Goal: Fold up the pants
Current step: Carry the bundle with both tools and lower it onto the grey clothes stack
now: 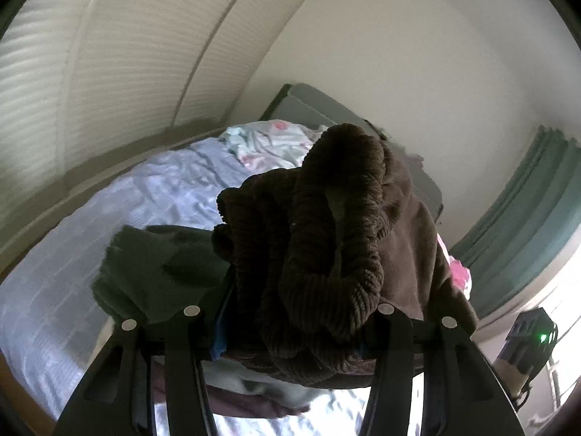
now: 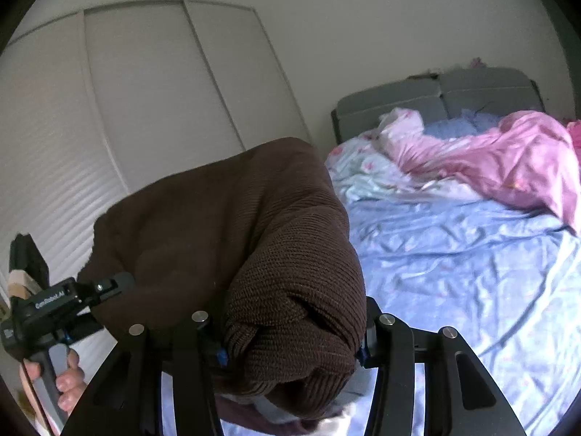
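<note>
Dark brown knit pants (image 1: 326, 239) with a ribbed waistband are bunched up and held in the air above the bed. My left gripper (image 1: 290, 327) is shut on one bunch of the brown fabric, which hides its fingertips. My right gripper (image 2: 290, 348) is shut on another thick fold of the same pants (image 2: 232, 239). The left gripper (image 2: 109, 287) shows at the lower left of the right wrist view, held by a hand and clamped on the pants' far edge.
A bed with a light blue sheet (image 2: 454, 272) lies below. A pink blanket (image 2: 508, 160) and a floral cloth (image 1: 265, 141) lie near the grey headboard (image 2: 435, 98). A dark green garment (image 1: 152, 269) lies on the bed. White louvred closet doors (image 1: 90, 72) stand alongside. Teal curtains (image 1: 526, 218) hang at the right.
</note>
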The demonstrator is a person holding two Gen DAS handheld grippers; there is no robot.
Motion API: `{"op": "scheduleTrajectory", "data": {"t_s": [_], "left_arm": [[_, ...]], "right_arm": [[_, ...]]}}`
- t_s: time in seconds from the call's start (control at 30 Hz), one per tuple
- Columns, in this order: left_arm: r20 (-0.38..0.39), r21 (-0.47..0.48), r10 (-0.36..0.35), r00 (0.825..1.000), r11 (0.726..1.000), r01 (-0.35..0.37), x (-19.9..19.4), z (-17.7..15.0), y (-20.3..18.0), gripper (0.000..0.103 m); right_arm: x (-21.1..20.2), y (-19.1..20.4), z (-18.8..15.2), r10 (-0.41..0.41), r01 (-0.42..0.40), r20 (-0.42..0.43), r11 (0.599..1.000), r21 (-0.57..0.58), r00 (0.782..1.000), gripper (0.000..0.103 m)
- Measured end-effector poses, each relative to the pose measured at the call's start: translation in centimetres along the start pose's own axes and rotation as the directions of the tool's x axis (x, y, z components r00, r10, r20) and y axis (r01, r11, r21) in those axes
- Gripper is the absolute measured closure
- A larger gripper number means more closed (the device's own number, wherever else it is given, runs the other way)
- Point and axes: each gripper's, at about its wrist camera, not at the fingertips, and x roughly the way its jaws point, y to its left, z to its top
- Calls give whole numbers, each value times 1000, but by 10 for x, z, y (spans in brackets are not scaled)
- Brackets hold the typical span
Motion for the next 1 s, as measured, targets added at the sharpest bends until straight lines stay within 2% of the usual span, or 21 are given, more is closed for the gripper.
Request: {"op": "scheduleTrajectory", "data": {"t_s": [0.17,0.3,0.4,0.53,0.67,0.83,1.0], "left_arm": [[-66,-83,35,997,996,-40,21,13,43,53],[-106,-44,93,990,994,-98,46,10,57,53],[-106,-20,137,985,990,-140,62,3,64,57],[-116,-56,133,984,988,-141,71,-1,78,57],[-145,-78,155,977,983,-167,74,-5,79,54],[-168,-112,147,975,979,-168,87,-8,87,49],[-172,-124,161,972,975,-184,95,-11,92,42]], "right_arm": [[31,24,-11,-13,12,-21,999,-52,1000,55],[50,36,-20,-46,42,-63,997,-62,997,55],[62,36,-29,-81,74,-83,994,-84,993,55],[73,39,-38,-113,99,-109,987,-126,988,55],[83,33,-44,-110,95,-161,991,-100,981,55],[102,14,-52,-89,82,-253,996,-37,964,54],[106,12,-54,-79,73,-286,997,-31,955,54]]}}
